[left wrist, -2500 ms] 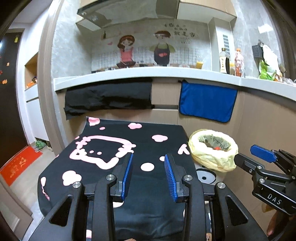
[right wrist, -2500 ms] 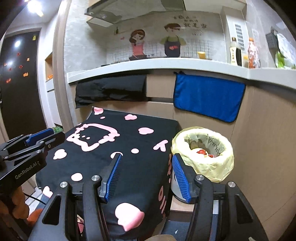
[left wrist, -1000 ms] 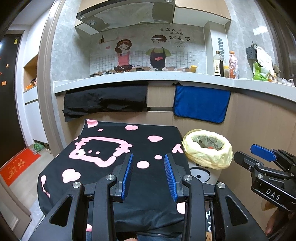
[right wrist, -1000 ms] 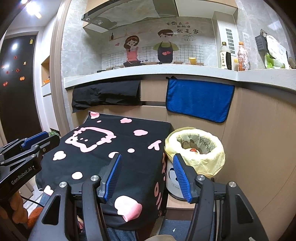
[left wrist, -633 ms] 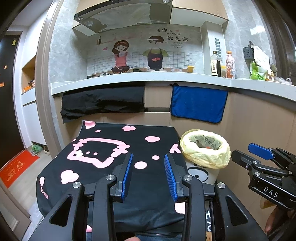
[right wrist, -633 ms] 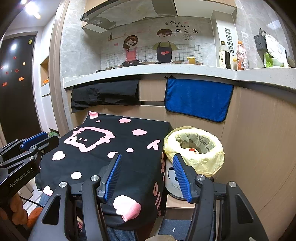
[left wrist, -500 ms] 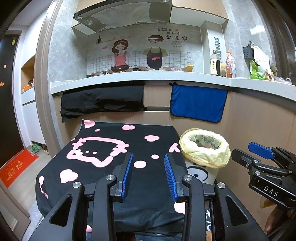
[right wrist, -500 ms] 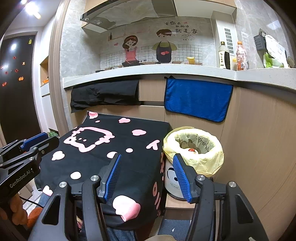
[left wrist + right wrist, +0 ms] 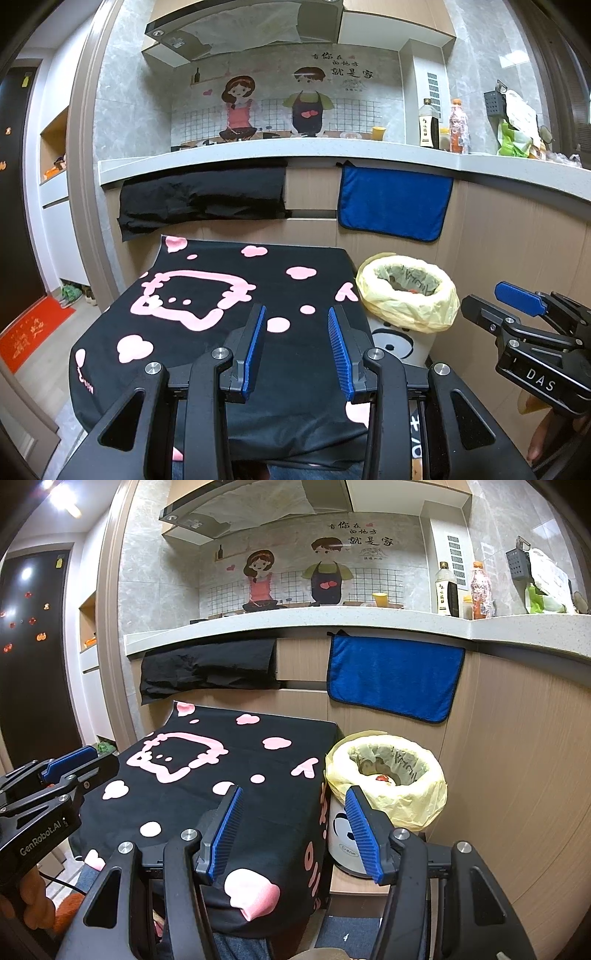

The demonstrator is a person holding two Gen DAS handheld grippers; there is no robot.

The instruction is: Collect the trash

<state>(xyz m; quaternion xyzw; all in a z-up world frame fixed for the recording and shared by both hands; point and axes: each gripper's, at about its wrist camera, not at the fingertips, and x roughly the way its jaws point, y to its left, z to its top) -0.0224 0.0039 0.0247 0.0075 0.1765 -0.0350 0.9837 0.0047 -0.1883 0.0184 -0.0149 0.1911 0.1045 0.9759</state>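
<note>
A small white bin with a yellow bag liner [image 9: 408, 295] [image 9: 388, 775] stands just right of the table, with something red and other trash inside. My left gripper [image 9: 295, 321] is open and empty, held above the near part of the black cloth with pink prints [image 9: 207, 295] that covers the table. My right gripper [image 9: 293, 801] is open and empty, held over the cloth's right edge beside the bin. The right gripper also shows at the right of the left wrist view [image 9: 524, 328], and the left gripper at the left of the right wrist view [image 9: 55, 775].
A wooden counter front stands behind the table, with a black cloth [image 9: 203, 199] and a blue towel [image 9: 393, 205] hanging from it. Bottles [image 9: 430, 125] and bags stand on the counter top. A doorway with a red mat [image 9: 29, 332] is on the left.
Both grippers have drawn back slightly from the table and bin, staying open and empty. Nothing on the table or in the bin has moved.
</note>
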